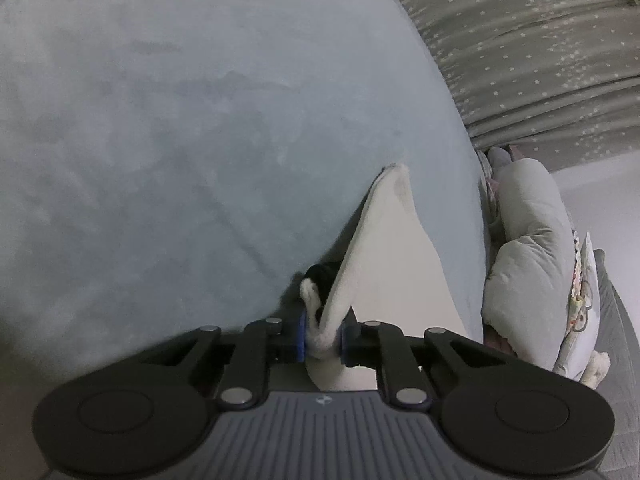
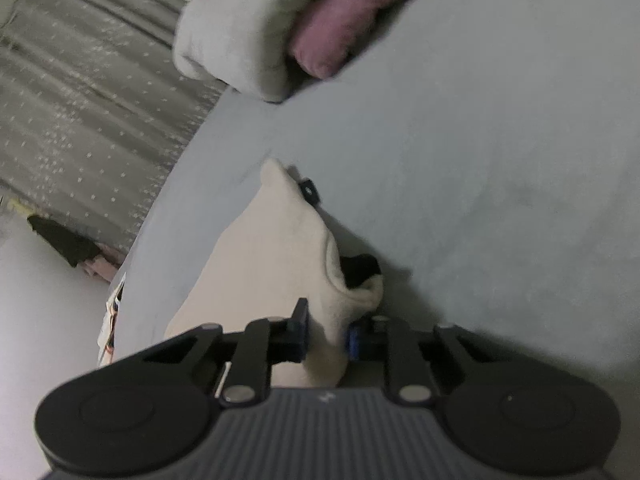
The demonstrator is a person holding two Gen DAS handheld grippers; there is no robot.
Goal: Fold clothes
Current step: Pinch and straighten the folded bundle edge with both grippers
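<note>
Cloth is the thing you hold now: a cream-white garment [image 1: 384, 248] lies on the pale blue bed cover [image 1: 160, 140], and both of your grippers pinch it. In the left wrist view, your left gripper [image 1: 323, 338] has its blue pads pressed on a bunched edge of the garment, with fabric squeezed between them. From this pinch the garment rises like a tent and runs to a pointed corner farther along the bed cover. A small black part shows inside the garment, just beyond the pinch.

In the right wrist view, your right gripper [image 2: 326, 338] is closed on another edge of the same garment [image 2: 272, 264], and the cream fabric fills the narrow gap between its fingers. Beyond this pinch the garment makes a rounded opening with something black inside.

Beside the garment, at the edge of the bed cover, sits a pile of grey and pink clothes [image 2: 256, 36]. Past the bed cover hangs a grey curtain [image 1: 520, 48] with small stars.
</note>
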